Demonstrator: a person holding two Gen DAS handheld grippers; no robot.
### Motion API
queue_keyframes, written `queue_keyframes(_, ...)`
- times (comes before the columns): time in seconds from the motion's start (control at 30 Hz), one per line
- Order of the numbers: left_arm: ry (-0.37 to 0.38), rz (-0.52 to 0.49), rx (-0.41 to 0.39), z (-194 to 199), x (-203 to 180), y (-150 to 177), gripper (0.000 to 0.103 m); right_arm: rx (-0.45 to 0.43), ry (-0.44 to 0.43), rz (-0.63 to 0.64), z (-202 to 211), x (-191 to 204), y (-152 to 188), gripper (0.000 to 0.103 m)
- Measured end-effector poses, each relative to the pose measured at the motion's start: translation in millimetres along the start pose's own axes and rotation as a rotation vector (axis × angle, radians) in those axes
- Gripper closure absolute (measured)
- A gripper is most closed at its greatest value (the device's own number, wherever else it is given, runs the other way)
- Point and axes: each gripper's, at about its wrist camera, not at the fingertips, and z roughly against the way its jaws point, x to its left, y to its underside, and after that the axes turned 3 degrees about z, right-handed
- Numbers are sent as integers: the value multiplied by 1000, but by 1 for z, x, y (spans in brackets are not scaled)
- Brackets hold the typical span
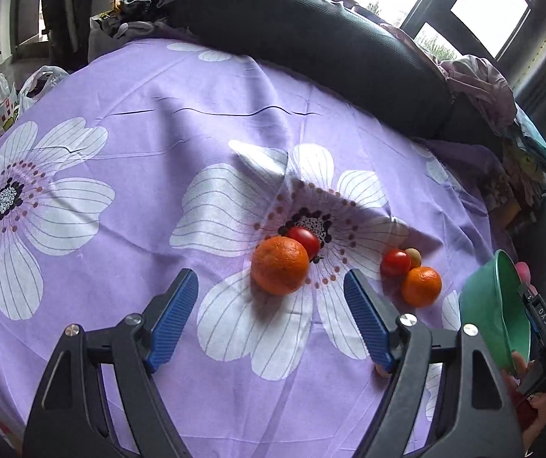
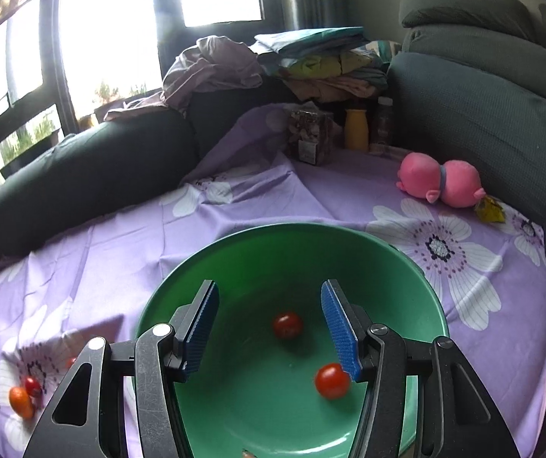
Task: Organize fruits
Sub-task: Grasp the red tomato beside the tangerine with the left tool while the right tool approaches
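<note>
While the left gripper points down at the bed, its two blue ribbed pads stand wide apart with nothing between them. Just past them lies a big round orange with bumpy skin. A smooth, shiny red tomato touches its far side. Off to the right sits a small bunch: a little orange, another red tomato and a tiny yellowish fruit, all touching. They all rest on a soft purple sheet printed with big white flowers. At the right edge, the green bowl shows tipped on its side, with fingers near it.

From the right wrist view, the right gripper leans down over the same smooth, round plastic bowl. Its ribbed blue pads are partly open and hold nothing. Two shiny red tomatoes lie loose in the bowl, one in the middle and one just beside the right pad. Farther off, a soft pink plush toy lies on the sheet. Behind it are dark bumpy cushions, a yellow bottle and a pile of folded clothes.
</note>
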Motion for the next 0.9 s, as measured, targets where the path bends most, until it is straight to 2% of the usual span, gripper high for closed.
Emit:
queue_keyframes(0.1,3,-28,8,-4,-2,-1,24,45,75,87,-10,12,5,46)
queue_keyframes(0.2,-2,-37,13,-7,-1,-2,24,50,104,120,-2,15,10,46)
queue_keyframes(0.33,16,-23,17,-6,3,-3,23,26,80,110,21,12,12,46)
queue_keyframes(0.47,41,-5,16,-3,3,-5,23,-19,14,112,42,19,8,46)
queue_keyframes(0.5,52,-2,18,-2,3,-6,23,-25,-18,106,45,22,7,46)
queue_keyframes(0.57,74,9,31,-1,0,-9,25,-10,-136,81,51,28,4,46)
queue_keyframes(0.7,103,5,1,11,-19,-30,26,108,-423,11,46,48,1,46)
queue_keyframes(0.83,71,-105,-9,7,-43,-49,27,233,-551,73,36,87,-4,46)
queue_keyframes(0.9,56,-122,29,-9,-47,-57,35,290,-603,103,25,108,-9,46)
